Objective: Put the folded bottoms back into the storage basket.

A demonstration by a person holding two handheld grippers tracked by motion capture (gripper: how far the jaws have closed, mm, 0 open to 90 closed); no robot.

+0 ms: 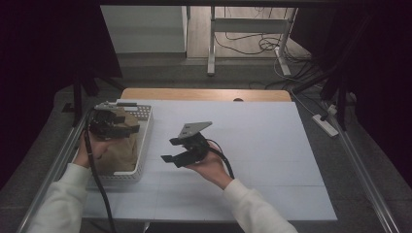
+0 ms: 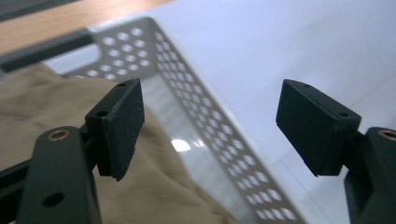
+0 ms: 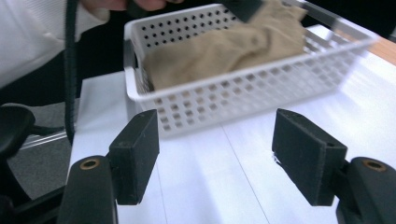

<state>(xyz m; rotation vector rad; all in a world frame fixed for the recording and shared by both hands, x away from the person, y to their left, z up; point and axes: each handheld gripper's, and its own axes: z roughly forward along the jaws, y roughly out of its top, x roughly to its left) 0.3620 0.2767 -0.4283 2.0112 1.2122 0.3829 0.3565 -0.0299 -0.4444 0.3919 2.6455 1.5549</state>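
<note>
White sleeves come up from the bottom edge of the high view, the nearest things to that camera, and each hand carries a claw. Largest in the scene is the counter (image 1: 252, 145), its white top filling the middle of the frame with a strip of bare wood along its far edge. Next in size is the white perforated basket (image 1: 144, 145), at the left of the frame near the counter's left edge. Inside it lies a tan cloth (image 1: 119, 150), crumpled and heaped up to about the rim; the right gripper view shows it bunched across the basket's length. The left claw (image 1: 109, 121) hangs over the far end of the basket, jaws spread wide and holding nothing; in its own view one jaw sits above the cloth and the other above the bare counter beyond the basket wall. The right claw (image 1: 175, 150) hovers mid-frame over the counter, also spread and empty, pointing toward the basket. That cloth looks light, soft and limp, so it should sag and drape when lifted; a raised fold near the top of the heap seems the best pinch point.
</note>
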